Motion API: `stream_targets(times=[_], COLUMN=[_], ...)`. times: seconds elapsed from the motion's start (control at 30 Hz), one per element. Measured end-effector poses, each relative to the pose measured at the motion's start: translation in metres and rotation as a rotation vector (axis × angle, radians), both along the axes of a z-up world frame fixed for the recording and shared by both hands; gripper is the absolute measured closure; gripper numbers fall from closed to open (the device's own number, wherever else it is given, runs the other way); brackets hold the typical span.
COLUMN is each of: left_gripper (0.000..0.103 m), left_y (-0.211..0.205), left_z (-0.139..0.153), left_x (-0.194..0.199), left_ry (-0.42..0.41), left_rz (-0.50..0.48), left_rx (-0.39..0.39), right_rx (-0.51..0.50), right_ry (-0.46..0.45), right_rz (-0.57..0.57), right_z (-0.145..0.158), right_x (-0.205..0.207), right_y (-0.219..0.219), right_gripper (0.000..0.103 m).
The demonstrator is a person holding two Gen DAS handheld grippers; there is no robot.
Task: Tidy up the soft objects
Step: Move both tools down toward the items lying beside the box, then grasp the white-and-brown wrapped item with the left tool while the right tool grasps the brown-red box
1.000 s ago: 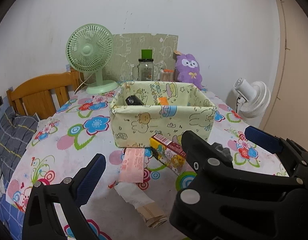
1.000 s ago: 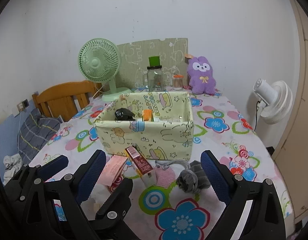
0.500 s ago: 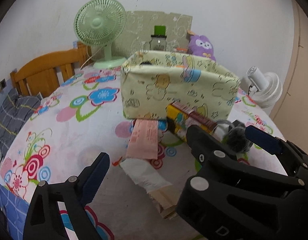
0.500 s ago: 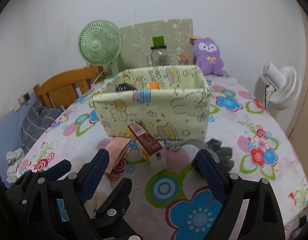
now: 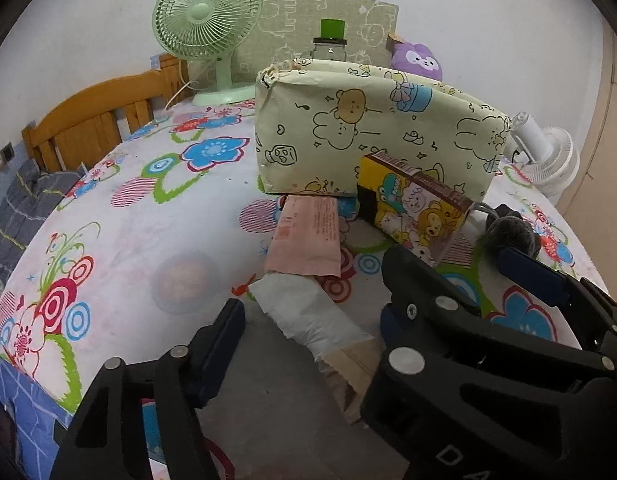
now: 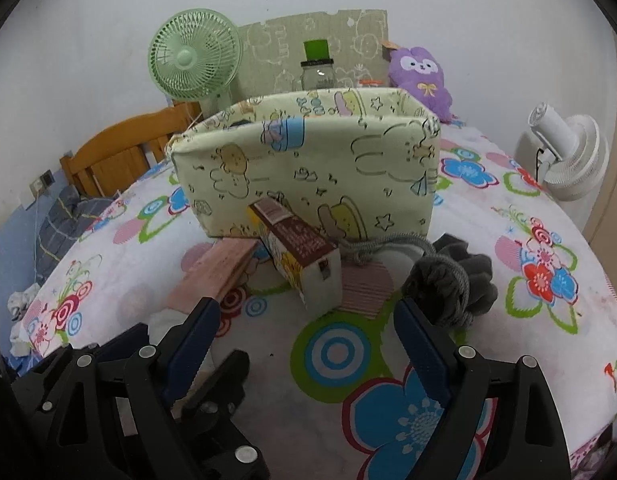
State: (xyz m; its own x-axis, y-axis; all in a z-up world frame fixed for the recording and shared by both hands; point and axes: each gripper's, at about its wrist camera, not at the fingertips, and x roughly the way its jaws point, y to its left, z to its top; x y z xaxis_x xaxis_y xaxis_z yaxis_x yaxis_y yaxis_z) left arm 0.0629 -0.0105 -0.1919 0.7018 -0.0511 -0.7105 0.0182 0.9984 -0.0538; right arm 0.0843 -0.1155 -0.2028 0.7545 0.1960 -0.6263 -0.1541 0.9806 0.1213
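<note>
Left wrist view: left gripper [image 5: 308,340] low over the near edge of the table [image 5: 140,216], jaws apart and just been closing, white tissue pack [image 5: 308,316] lying between them, pads not pressing on it. Beyond, pink pack [image 5: 308,236] flat on the cloth, its far end just before the fabric bin [image 5: 372,132], which sits toward the table's far edge. Cartoon carton [image 5: 412,208] leaning against the bin's front wall.

Right wrist view: right gripper [image 6: 308,340] wide open, nothing between the jaws, pointed at the carton [image 6: 300,256]; grey knitted bundle [image 6: 452,284] just beside the right-hand finger, toward the table's right edge.

Step judged: approach and first grasp of a soft item. Next move likely: close fully on the tissue pack, lift clear of the bin's wall, then release inside.
</note>
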Motion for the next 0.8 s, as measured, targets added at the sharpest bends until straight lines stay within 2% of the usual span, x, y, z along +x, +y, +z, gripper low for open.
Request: stream_targets(times=[0.07,0.3,0.5,0.67,0.8], left_gripper=[0.045,0.073,0.075,0.075,0.075], left_y=[0.000,0.005,0.012,0.019,0.025], left_z=[0.000,0.001,0.005,0.013,0.018], left_x=[0.000,0.001,-0.001,-0.005,-0.007], left_ry=[-0.004,-0.014,-0.020,-0.046,-0.057], left_rz=[0.004,0.025,0.050,0.082,0.103], left_rx=[0.004,0.011,0.006,0.054,0.057], right_rx=[0.001,0.004,0.006,0.007,0.015], right_ry=[0.002,0.008,-0.007,-0.015,-0.019], right_rz=[0.002,0.010,0.024,0.037,0.045], right_z=[-0.001,-0.001,0.003,0.008,0.012], right_x=[0.000,0.002,0.001,0.001,0.002], right_y=[0.000,0.003,0.010,0.018,0.023], right_gripper=[0.012,0.012,0.012,0.012,0.012])
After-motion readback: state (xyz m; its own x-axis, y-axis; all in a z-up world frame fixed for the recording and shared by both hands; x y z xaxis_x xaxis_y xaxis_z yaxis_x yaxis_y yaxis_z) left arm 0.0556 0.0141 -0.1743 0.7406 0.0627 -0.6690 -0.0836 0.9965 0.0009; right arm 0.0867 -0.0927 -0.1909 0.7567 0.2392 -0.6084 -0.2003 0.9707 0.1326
